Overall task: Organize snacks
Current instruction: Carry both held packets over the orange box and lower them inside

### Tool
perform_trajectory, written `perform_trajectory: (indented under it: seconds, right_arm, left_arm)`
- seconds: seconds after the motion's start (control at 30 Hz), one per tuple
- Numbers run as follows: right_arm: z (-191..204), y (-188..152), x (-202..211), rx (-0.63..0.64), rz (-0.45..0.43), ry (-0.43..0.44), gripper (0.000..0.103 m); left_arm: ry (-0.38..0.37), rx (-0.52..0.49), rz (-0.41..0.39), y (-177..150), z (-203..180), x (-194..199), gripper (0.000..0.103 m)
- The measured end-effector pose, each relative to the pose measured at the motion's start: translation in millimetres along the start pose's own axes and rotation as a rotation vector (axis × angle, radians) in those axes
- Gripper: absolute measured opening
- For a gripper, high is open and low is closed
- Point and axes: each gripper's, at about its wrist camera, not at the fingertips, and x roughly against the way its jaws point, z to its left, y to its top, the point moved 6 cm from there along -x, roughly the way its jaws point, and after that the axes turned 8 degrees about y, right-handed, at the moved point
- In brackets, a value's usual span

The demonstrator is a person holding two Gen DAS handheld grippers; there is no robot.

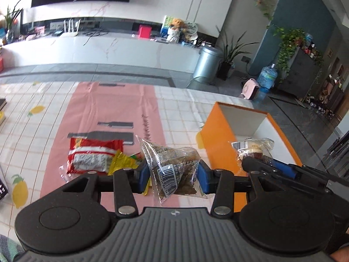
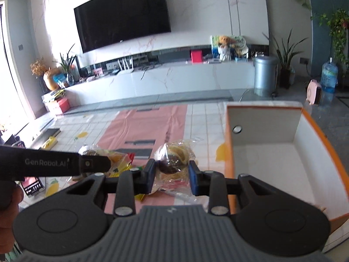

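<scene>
Beside the box (image 2: 270, 144), both grippers, left (image 1: 173, 173) and right (image 2: 172, 175), pinch slippery snack packets by loose film that could slip and drop.

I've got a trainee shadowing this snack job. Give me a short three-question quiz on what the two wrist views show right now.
1. True or false: the orange box already holds snacks.
2. What does the left gripper clamp? A) red snack packet B) clear-wrapped brown snack C) nothing
3. Fill in: the right gripper grips a clear-wrapped ____ cake.

Key: 1 false, its visible interior is bare; 2 B; 3 round.
</scene>
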Motion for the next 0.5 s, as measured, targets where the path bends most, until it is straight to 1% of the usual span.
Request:
perform_trajectory:
  seconds: [0.17,0.27,0.37,0.43,0.5]
  right_arm:
    - [-34,15,27,-0.016,-0.023,-0.064,0.029]
    - [-53,17,38,-0.010,-0.015,-0.102,0.029]
    - [-74,14,40,-0.001,0.031,-0.145,0.029]
    - [-91,13,38,0.010,0.070,-0.176,0.029]
    - [-109,13,37,0.018,0.103,-0.199,0.029]
  left_arm:
    - [-0.064,-0.070,-0.020,15,-40,5,0.051]
    - [-0.097,-0.127,0.017,15,-68,-6,0.051]
    - [-0.132,-0.174,0.062,9,-95,-23,0.051]
    - [-0.158,-0.208,0.080,8,-112,-32,0.051]
    - [-0.165,-0.241,0.090,8,-126,-41,0.051]
